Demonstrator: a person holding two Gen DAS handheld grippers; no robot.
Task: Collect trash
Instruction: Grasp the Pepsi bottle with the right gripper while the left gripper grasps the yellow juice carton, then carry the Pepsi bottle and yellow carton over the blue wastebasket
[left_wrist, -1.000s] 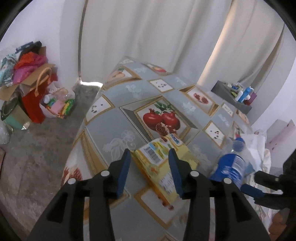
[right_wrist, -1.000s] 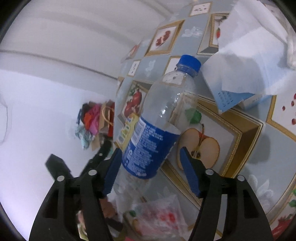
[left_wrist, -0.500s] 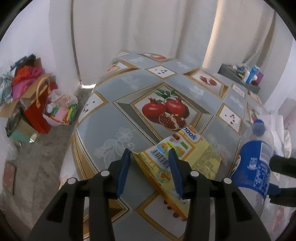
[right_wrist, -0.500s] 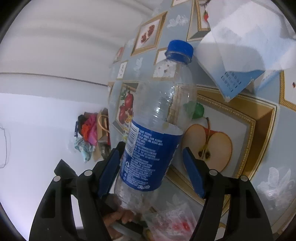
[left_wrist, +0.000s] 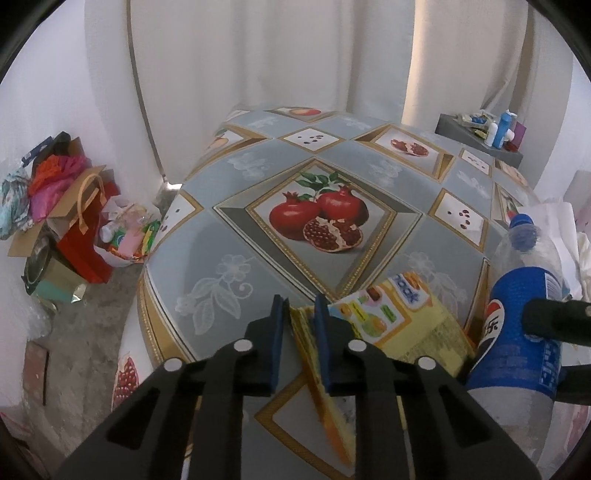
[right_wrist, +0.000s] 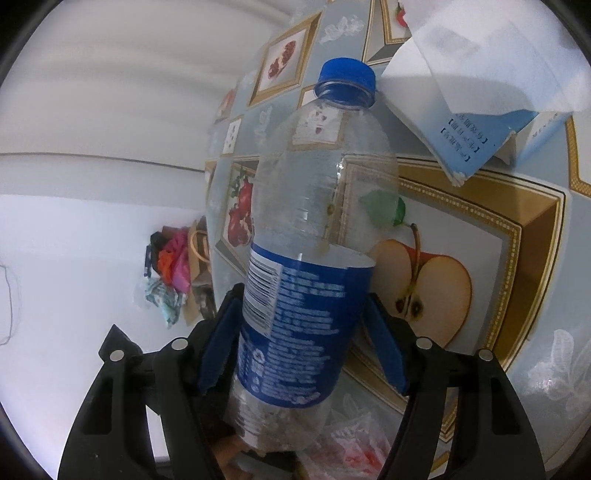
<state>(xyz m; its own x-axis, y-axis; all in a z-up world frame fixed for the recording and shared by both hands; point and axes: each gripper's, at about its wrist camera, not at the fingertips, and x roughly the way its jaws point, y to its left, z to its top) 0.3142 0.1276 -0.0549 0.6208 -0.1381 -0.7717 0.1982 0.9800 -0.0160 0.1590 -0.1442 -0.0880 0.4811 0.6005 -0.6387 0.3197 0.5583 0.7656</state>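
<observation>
The left hand-held gripper (left_wrist: 299, 314), jaws just narrowed, pinches the near edge of a yellow packet (left_wrist: 406, 314) lying on the counter (left_wrist: 236, 229). At its three o'clock, the right hand-held gripper (right_wrist: 301, 332) clamps an empty bottle (right_wrist: 314, 221). Lifting the thin packet well probably needs a firm squeeze first.

Yellow packet (left_wrist: 402, 317): blue letters ending "aak" at top edge, rest cut off; fine print unreadable. Bottle (left_wrist: 517, 332): blue label with Pepsi globe logo, barcode, small white print illegible. Blue-white box (right_wrist: 476, 147): Chinese characters in brackets, too small.
</observation>
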